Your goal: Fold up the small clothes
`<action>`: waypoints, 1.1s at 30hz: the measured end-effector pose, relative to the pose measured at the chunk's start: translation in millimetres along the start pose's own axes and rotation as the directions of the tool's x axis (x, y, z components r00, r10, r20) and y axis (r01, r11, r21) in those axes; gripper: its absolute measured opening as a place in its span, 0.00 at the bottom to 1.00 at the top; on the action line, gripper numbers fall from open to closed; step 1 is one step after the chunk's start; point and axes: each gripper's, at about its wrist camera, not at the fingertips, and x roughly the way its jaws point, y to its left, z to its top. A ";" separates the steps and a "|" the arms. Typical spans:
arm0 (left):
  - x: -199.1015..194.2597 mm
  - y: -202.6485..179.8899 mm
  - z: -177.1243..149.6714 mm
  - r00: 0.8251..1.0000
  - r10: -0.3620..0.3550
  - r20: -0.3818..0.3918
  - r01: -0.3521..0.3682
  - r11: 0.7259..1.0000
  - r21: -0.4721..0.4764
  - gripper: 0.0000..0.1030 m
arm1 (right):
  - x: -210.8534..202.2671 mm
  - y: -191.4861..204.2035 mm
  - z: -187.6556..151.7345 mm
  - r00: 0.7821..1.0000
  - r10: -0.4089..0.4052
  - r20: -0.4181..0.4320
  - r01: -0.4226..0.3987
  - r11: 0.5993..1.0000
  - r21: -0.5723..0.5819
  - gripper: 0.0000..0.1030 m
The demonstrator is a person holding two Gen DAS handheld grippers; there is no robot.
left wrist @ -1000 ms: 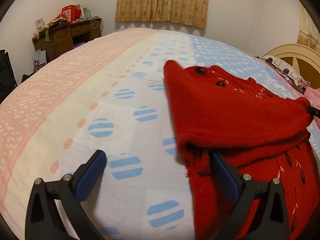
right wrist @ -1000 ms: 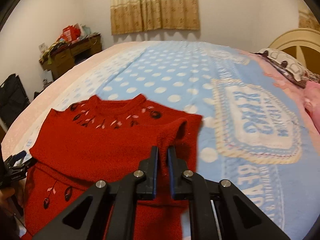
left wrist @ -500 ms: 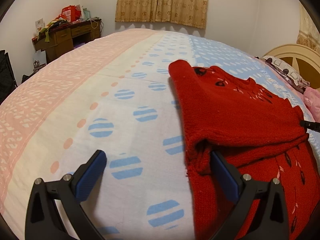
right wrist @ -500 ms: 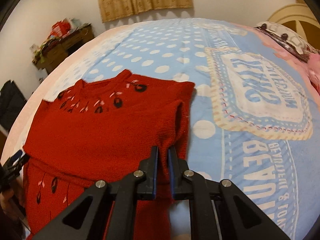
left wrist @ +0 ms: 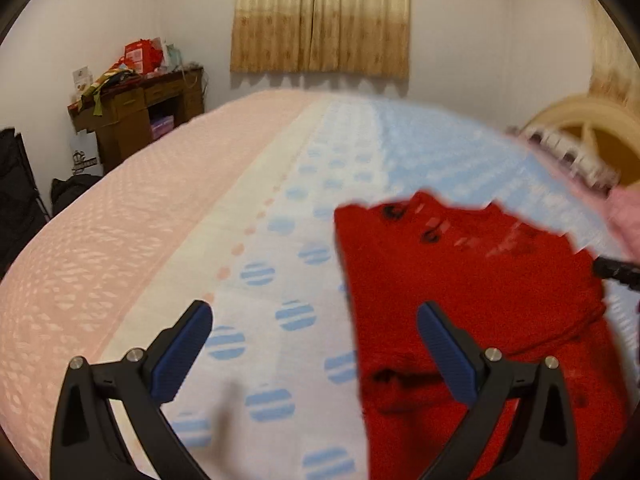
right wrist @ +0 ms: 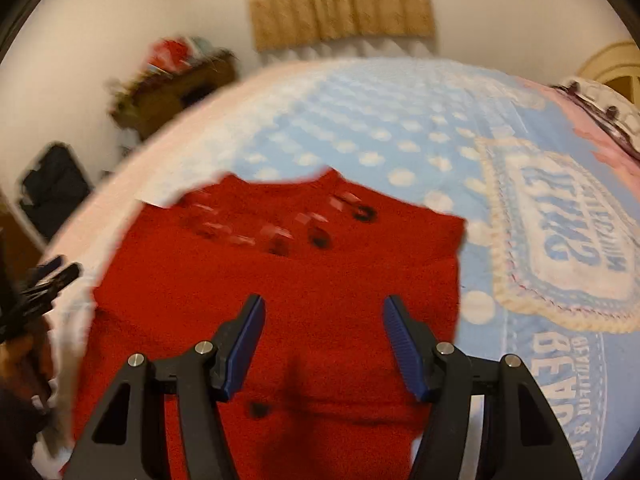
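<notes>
Right wrist view: a red sweater (right wrist: 280,280) is seen spread on the bed (right wrist: 400,140), its top part folded down over the body, the neckline turned toward the far wall. The right claw (right wrist: 324,344) is held above the middle of the folded part, its blue pads (right wrist: 404,352) parted; its jaws have just been opening, and nothing is gripped between them, only red knit being seen below the gap. In the left wrist view, the sweater (left wrist: 460,292) is seen to the right on the patterned bedspread, with its left edge running between the fingers. The left claw (left wrist: 312,356) is spread wide and holds nothing; one pad (left wrist: 180,356) is over the bedspread, the other over the red knit. Whether either claw touches the fabric cannot be told through the blur.
</notes>
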 end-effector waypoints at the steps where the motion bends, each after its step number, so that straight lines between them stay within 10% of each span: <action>1: 9.3 -3.2 -2.7 1.000 0.013 -0.027 -0.012 1.000 0.021 1.00 | 16.6 -10.0 -1.7 0.998 -0.028 -0.060 0.030 0.999 0.040 0.61; 11: 20.3 6.7 -26.8 0.996 -0.020 -0.086 0.019 1.000 -0.011 1.00 | 9.7 -31.3 -17.2 0.997 0.056 -0.045 -0.048 0.985 0.164 0.61; 33: -14.5 -12.1 -58.0 0.988 -0.093 -0.123 0.096 0.995 0.022 1.00 | -30.4 14.1 -91.4 0.997 0.015 -0.076 -0.012 0.999 0.036 0.61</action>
